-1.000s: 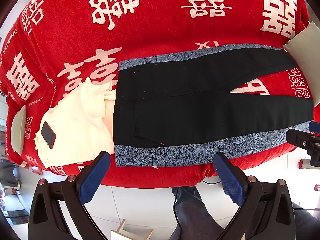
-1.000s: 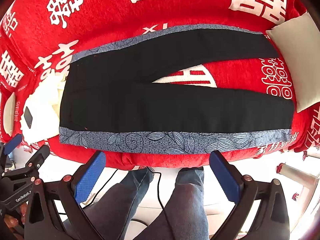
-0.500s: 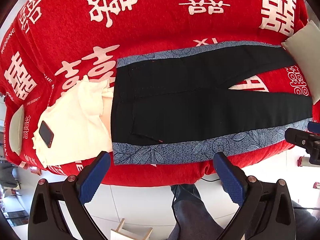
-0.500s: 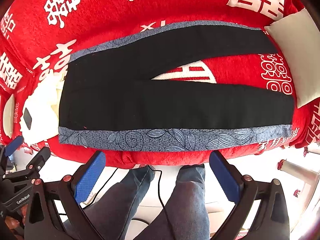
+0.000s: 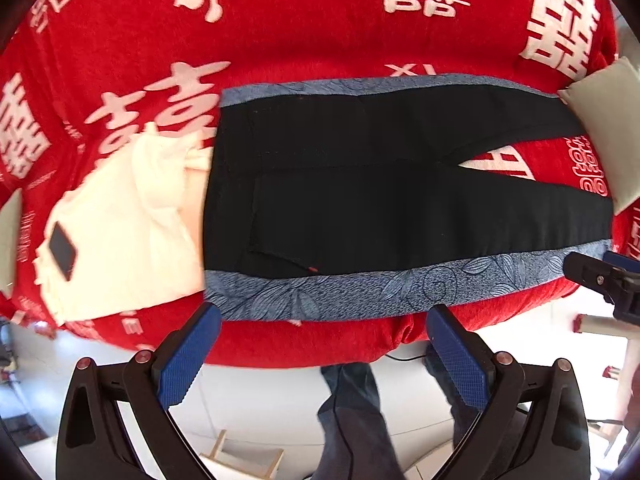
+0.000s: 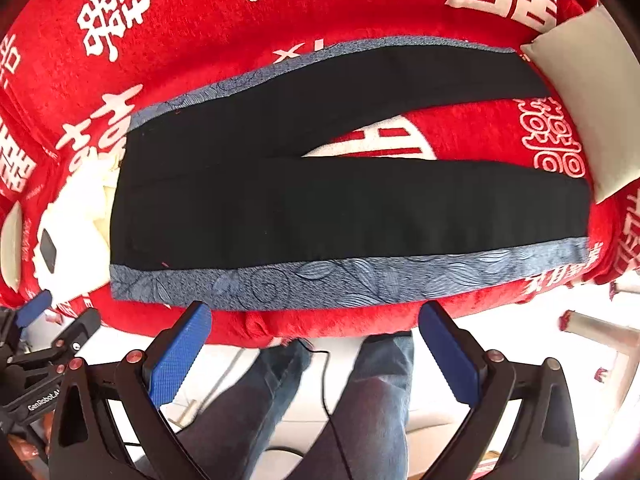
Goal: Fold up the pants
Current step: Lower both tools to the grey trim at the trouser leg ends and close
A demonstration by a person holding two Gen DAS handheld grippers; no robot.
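Note:
Black pants (image 5: 360, 200) (image 6: 320, 208) with blue floral side stripes lie flat on a red bed cover, waist to the left, both legs spread to the right. The near stripe (image 5: 400, 288) runs along the bed's front edge. My left gripper (image 5: 324, 320) hovers open just in front of that stripe near the waist end, nothing between its blue pads (image 5: 188, 356). My right gripper (image 6: 316, 316) is open too, held over the bed edge near the middle of the near leg, empty. Each gripper shows at the side of the other's view.
A cream garment (image 5: 120, 232) with a dark phone (image 5: 62, 246) on it lies left of the waist. A pale pillow (image 5: 604, 128) (image 6: 588, 96) sits at the leg ends. A person's jeans-clad legs (image 6: 320, 408) stand below the bed edge on a white floor.
Both grippers have come closer to the bed's front edge, so the pants fill more of each view. Both jaws stay open. The pants have not moved.

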